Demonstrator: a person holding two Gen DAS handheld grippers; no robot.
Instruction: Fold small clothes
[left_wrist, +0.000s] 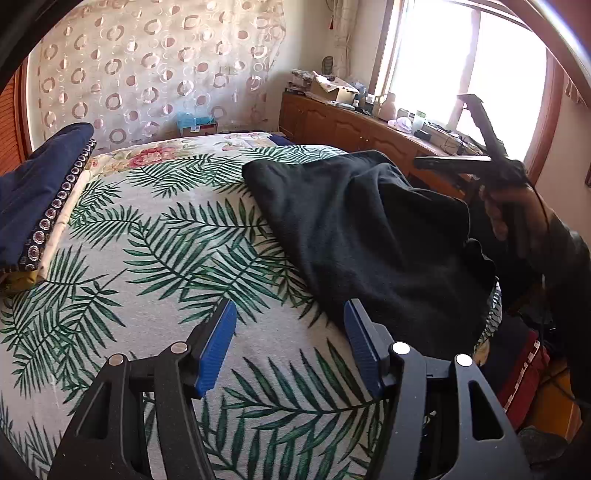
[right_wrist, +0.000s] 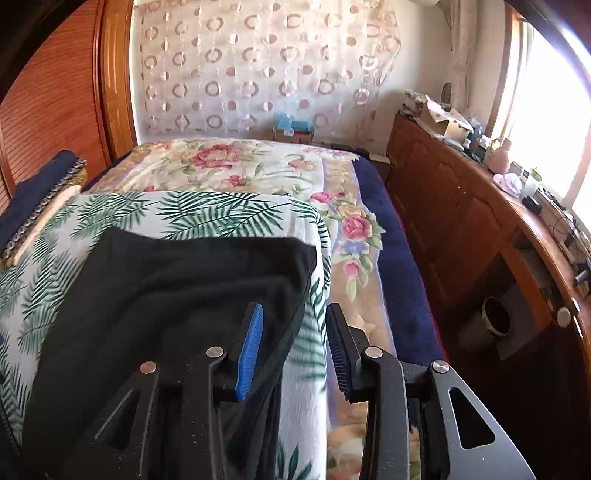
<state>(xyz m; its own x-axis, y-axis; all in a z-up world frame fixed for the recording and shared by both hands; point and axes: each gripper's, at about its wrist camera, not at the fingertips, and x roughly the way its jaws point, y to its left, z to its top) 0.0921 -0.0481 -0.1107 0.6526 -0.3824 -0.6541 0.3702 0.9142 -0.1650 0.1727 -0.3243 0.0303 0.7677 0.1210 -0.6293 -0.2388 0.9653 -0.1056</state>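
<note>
The black garment (right_wrist: 166, 295) lay folded on the palm-leaf cover (left_wrist: 166, 240), toward three o'clock in the left wrist view (its edges rumpled). A navy stack (left_wrist: 33, 192) sat at nine o'clock. The left gripper (left_wrist: 290, 343) hung spread over bare cover. The right gripper (right_wrist: 295, 350) stood parted, pinching nothing, at the garment's edge.

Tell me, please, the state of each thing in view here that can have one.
Black garment: lying on the bed, partly folded, its edge hanging over the side.
Leaf-print cover: spread flat.
Navy clothes: stacked at the bed's left.
Left tool: open, holding nothing.
Right tool: open, straddling the garment's edge, not gripping.
</note>
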